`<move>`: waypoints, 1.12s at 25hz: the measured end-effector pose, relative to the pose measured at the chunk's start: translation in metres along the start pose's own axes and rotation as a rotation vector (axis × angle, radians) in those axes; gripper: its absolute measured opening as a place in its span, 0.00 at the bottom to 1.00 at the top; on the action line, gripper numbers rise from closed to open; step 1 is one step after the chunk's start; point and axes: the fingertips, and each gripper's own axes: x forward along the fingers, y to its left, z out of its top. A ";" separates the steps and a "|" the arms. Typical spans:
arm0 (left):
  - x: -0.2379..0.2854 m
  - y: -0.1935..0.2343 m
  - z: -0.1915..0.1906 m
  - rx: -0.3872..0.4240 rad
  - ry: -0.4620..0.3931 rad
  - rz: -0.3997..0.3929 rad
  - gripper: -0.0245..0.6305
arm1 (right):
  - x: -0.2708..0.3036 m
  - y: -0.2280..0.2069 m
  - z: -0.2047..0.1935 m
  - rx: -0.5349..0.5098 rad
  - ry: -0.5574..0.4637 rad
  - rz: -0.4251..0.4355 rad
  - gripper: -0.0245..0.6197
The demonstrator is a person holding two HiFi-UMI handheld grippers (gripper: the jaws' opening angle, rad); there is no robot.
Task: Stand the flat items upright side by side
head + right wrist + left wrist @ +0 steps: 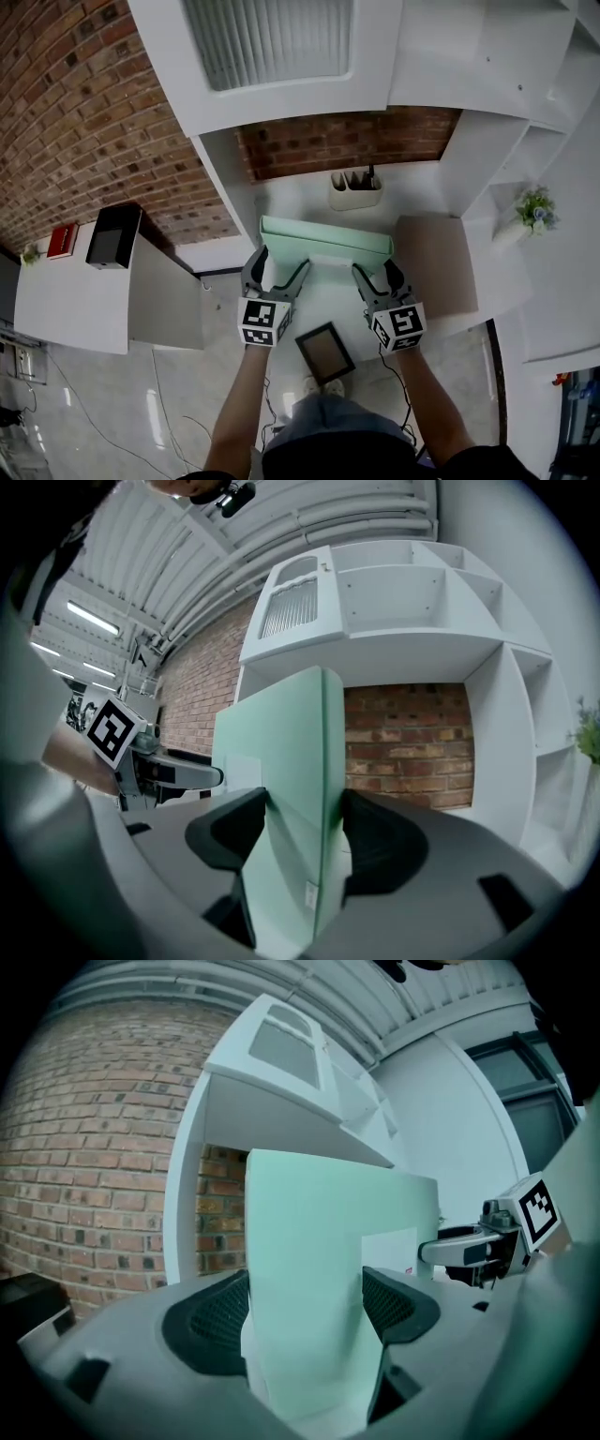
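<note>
The left gripper (278,269) and the right gripper (377,274) each have the fingers closed on one end of the green box (323,242), held over the worktop (323,305). If one hand moves alone, the box may twist out. Released while leaning, it could fall flat again.
</note>
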 end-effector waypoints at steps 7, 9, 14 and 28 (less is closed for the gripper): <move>-0.017 -0.005 0.006 -0.027 -0.039 0.037 0.58 | -0.001 0.002 0.019 -0.019 -0.022 0.092 0.44; -0.018 -0.007 0.003 -0.031 -0.033 0.036 0.58 | -0.005 0.003 0.018 -0.031 -0.015 0.102 0.44; -0.019 -0.017 -0.006 -0.011 -0.030 0.010 0.58 | -0.013 0.000 0.001 0.014 0.009 0.101 0.44; -0.024 -0.019 -0.011 -0.001 0.004 -0.009 0.58 | -0.012 0.005 0.000 0.057 0.024 0.330 0.55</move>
